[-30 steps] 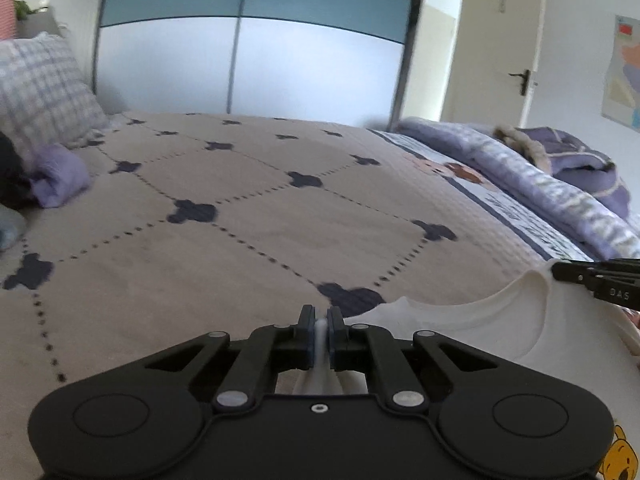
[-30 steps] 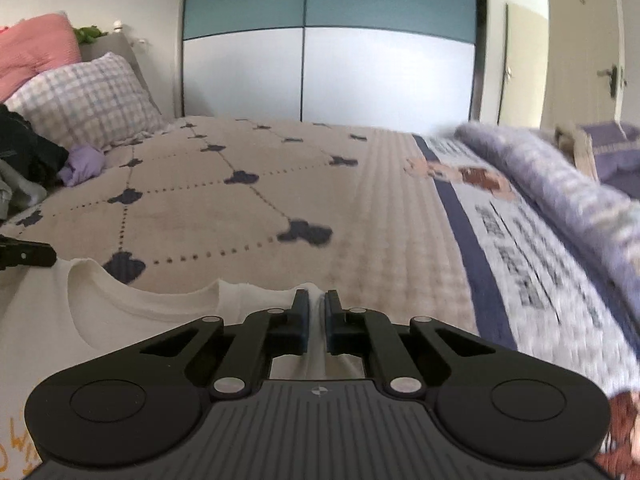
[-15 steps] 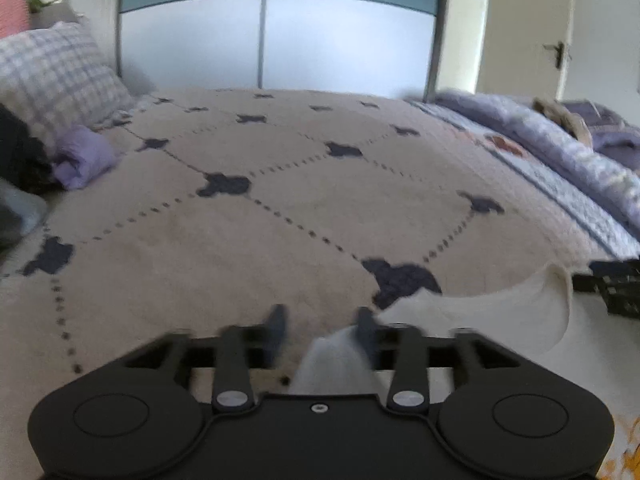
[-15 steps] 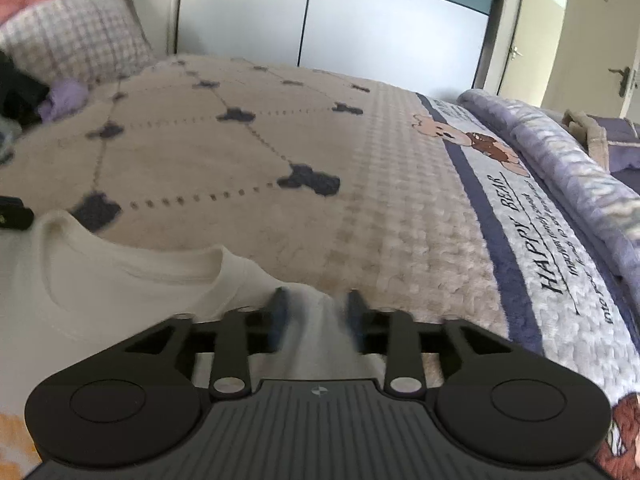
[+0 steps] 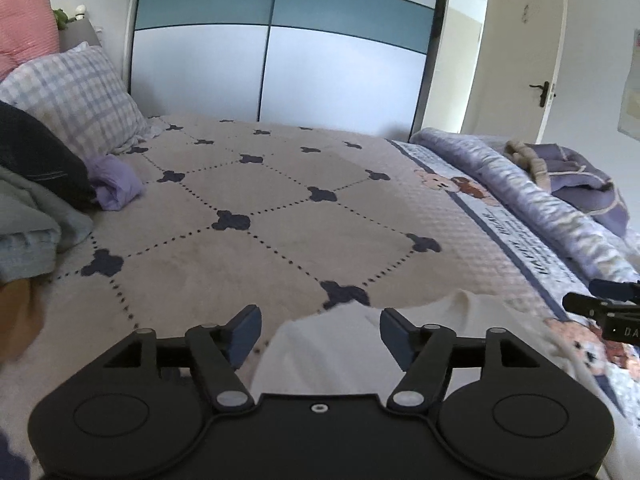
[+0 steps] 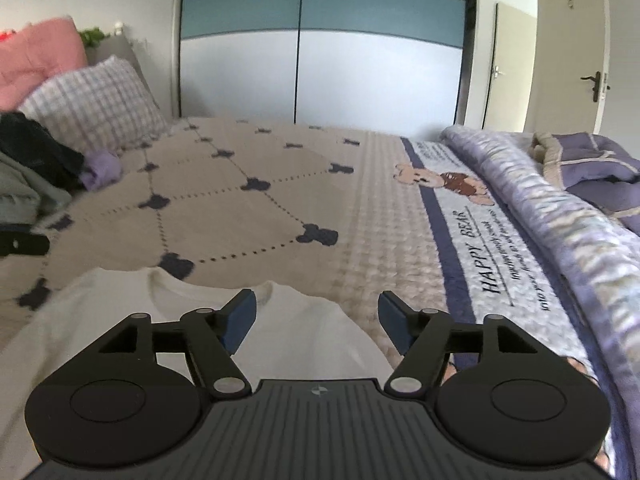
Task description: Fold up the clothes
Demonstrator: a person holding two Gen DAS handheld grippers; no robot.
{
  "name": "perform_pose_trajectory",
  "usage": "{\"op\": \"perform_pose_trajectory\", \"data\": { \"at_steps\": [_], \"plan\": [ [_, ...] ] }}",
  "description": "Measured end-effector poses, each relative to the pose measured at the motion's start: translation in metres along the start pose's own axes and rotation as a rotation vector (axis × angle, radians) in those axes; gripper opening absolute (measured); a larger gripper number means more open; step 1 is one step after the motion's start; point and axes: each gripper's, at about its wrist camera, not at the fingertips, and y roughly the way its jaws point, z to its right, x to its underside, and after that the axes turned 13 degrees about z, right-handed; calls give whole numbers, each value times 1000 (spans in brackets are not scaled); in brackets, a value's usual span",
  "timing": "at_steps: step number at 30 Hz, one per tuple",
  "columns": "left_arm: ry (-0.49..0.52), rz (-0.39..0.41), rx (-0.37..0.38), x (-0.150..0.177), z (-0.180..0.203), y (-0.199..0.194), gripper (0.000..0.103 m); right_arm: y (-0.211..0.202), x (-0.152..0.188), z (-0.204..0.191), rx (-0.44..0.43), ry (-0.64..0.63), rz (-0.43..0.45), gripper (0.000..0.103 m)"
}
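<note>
- Left gripper: jaws stand wide apart, nothing between them. It hangs over the left shoulder area of the white T-shirt, whose cloth shows in the gap between the blue-faced fingers.
- Right gripper: jaws likewise spread wide, holding nothing. It sits above the right shoulder of the same T-shirt, close to the collar.
- The T-shirt lies spread on the bed, at the near edge of both views. Its round neckline faces the far end of the bed, toward the wardrobe.
- The bed carries a beige quilted cover with dotted diamond lines and dark clover marks. Along its right side runs a white band with a navy stripe, bear prints and the lettering "HAPPY BEAR".
- A rumpled purple blanket lies along the right edge of the bed.
- At the head of the bed, on the left: a checked pillow, a pink cushion behind it, a small lilac garment and a pile of dark and grey-green clothes near the pillow.
- A sliding-door wardrobe with a teal band stands beyond the bed; a white door with a dark handle is to the right.
- Each wrist view catches the tip of the other gripper at its frame edge, well apart from its own.
</note>
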Motion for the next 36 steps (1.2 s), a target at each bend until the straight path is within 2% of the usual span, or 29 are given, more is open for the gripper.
{"op": "perform_pose_trajectory", "data": {
  "at_steps": [9, 15, 17, 24, 30, 36],
  "plan": [
    [-16, -19, 37, 22, 25, -82, 82, -89, -3, -2, -7, 11, 53, 82],
    [-30, -37, 44, 44, 31, -118, 87, -128, 7, -3, -5, 7, 56, 82],
    [-46, -44, 43, 52, 32, -128, 93, -137, 11, -3, -6, 13, 55, 83],
    [-80, -82, 44, 79, 32, -157, 99, -168, 30, -10, -15, 26, 39, 85],
    [-108, -101, 57, 104, 31, -184, 100, -196, 54, -18, -45, -32, -7, 85],
    [-116, -108, 75, 128, 24, -216, 99, -227, 82, -15, -56, -31, -52, 85]
  ]
}}
